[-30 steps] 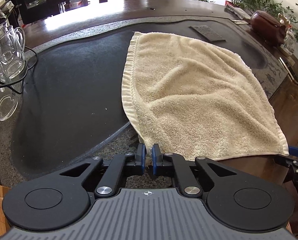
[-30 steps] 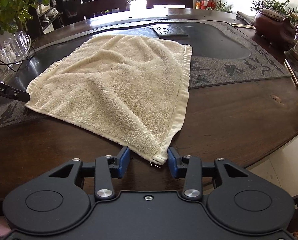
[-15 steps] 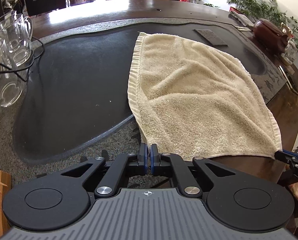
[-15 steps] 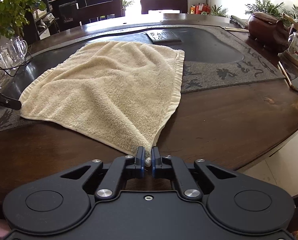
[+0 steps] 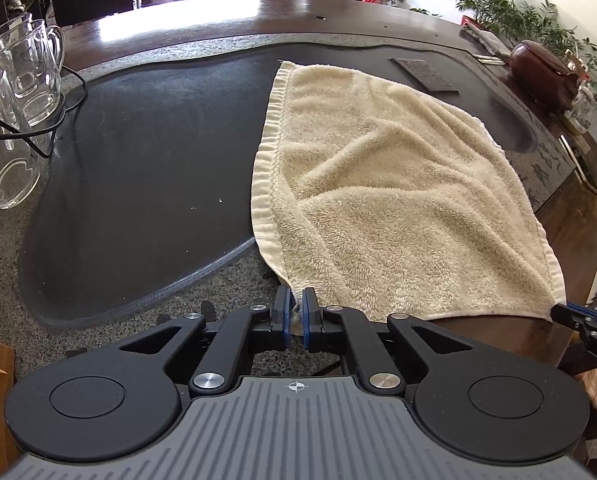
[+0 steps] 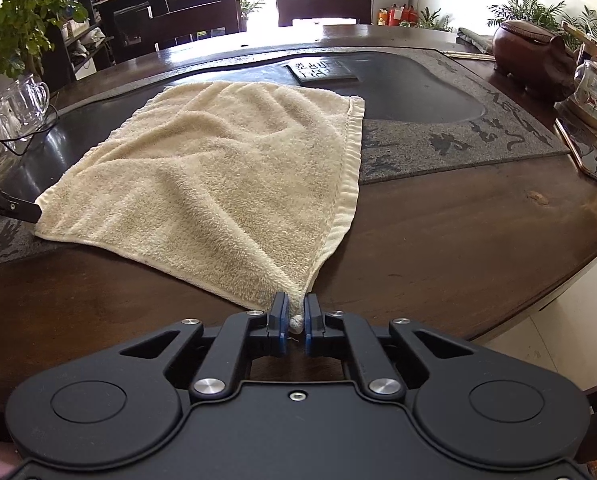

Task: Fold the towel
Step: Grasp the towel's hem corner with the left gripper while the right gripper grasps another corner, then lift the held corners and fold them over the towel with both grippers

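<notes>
At the near edge of the counter point(image 6: 438, 248), both claws are pinched tight on the two nearest corners of the towel point(image 6: 226, 176). The left claw point(image 5: 294, 312) grips the corner that lies on the speckled stone border, and the right claw point(image 6: 294, 320) holds the other corner over bare wood, a small knot of hem bunched between its pads. Each corner is lifted slightly, so the cloth rises into the grip while the rest lies spread and rumpled, reaching away across the dark stone slab point(image 5: 146, 168).

To do this fold well, I'd judge both corners should rise together and travel evenly toward the far hem, keeping the near edge taut between them so the ripples in the middle flatten instead of bunching. The grips look shallow, right at the tips of the corners, so a sharp tug could slip the cloth free. Landing the near corners squarely on the far ones would give a neat halving.

Farther off, at the left, a cluster of glass mugs point(image 5: 22, 72) stands empty, a black cable point(image 5: 38, 132) looping past them. At the far right sits a brown lidded pot point(image 6: 534, 60); whether anything is in it I cannot tell. Beside it is a glass jar point(image 6: 594, 92), its contents unclear.
</notes>
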`<state>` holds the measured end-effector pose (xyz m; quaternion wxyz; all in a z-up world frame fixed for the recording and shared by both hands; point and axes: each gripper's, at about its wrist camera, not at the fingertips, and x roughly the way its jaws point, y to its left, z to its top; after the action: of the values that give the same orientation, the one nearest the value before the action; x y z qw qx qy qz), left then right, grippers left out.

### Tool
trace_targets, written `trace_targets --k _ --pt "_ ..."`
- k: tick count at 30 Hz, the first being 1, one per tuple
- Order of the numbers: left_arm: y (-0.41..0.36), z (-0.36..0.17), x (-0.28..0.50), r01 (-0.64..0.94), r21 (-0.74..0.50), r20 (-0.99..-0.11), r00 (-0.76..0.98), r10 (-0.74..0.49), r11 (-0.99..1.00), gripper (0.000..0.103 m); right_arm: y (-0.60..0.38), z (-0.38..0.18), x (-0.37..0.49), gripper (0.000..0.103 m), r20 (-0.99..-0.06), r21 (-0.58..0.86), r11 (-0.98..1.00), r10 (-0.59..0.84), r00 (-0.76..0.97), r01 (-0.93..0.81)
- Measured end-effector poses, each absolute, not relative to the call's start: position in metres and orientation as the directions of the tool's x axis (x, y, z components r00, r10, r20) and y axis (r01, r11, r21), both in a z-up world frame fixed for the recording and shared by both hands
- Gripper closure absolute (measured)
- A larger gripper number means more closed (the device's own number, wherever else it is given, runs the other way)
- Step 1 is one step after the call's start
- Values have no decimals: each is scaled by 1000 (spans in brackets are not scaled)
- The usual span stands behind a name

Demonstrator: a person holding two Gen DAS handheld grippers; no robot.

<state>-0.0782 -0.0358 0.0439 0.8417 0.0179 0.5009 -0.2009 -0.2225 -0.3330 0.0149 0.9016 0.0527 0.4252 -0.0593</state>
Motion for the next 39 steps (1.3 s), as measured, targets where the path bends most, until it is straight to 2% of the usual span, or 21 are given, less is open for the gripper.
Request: trace_targets --k 4,6,9,21,28,39 --pt "-33 40 -77 343 -198 -853 401 -334 918 91 -335 14 -222 95 -773 57 987 -51 633 149" --pt "-32 40 -76 342 -202 -853 399 -336 918 96 -337 15 -223 95 -771 74 986 -39 635 150" --pt "-26 41 -77 319 -223 -848 402 -344 921 98 -339 16 -226 95 -768 92 983 -33 640 161" --pt "-6 76 -97 347 -253 -806 441 -395 903 98 -340 46 -249 95 -745 98 989 1 667 109" --pt "12 84 -108 308 -299 -795 444 -414 903 98 -344 64 -268 95 -737 171 979 53 674 110" --pt "2 88 -71 202 -354 -741 535 -405 913 98 -362 67 -221 95 -660 195 962 -16 751 191"
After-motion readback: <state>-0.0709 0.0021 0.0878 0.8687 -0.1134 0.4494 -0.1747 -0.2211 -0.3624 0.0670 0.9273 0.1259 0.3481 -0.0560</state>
